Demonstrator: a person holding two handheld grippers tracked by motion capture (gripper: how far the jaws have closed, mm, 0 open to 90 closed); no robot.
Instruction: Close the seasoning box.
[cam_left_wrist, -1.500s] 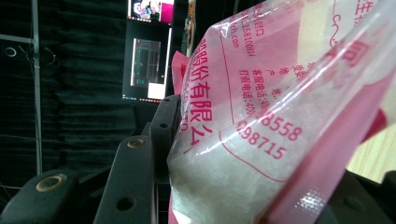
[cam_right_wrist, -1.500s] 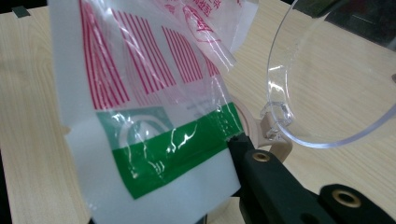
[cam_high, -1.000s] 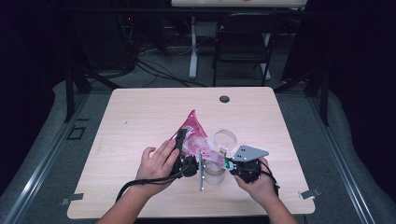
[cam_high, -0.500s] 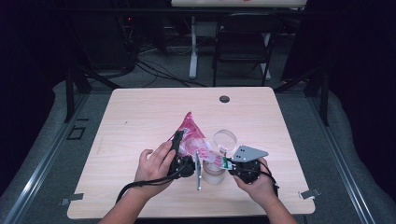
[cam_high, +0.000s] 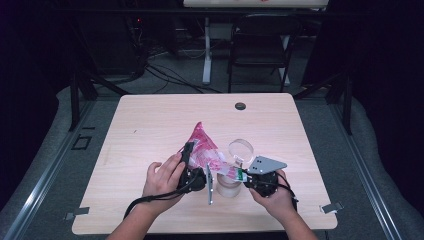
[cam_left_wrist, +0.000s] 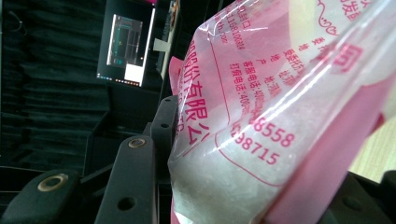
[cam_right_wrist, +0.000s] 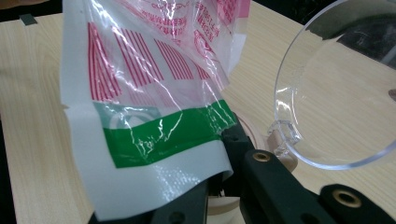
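Observation:
A pink and clear plastic bag (cam_high: 201, 146) with red print is held up over the table (cam_high: 150, 125), its tip pointing up and back. My left gripper (cam_high: 196, 159) is shut on the bag's full body (cam_left_wrist: 261, 116), with a jaw on each side. My right gripper (cam_high: 243, 176) is shut on the bag's lower end, a flat white edge with a green strip (cam_right_wrist: 163, 135). That end hangs over a clear jar (cam_high: 229, 186). The jar's clear round lid (cam_high: 241, 149) (cam_right_wrist: 336, 93) stands tipped open behind it.
A small dark round cap (cam_high: 240, 106) sits near the table's far edge. A folding chair (cam_high: 262, 45) and cables lie on the floor beyond. Both of the person's hands rest near the front edge.
The bag's raised tip has sunk slightly and shifted a little to the left with the left hand. The right gripper has stayed where it was.

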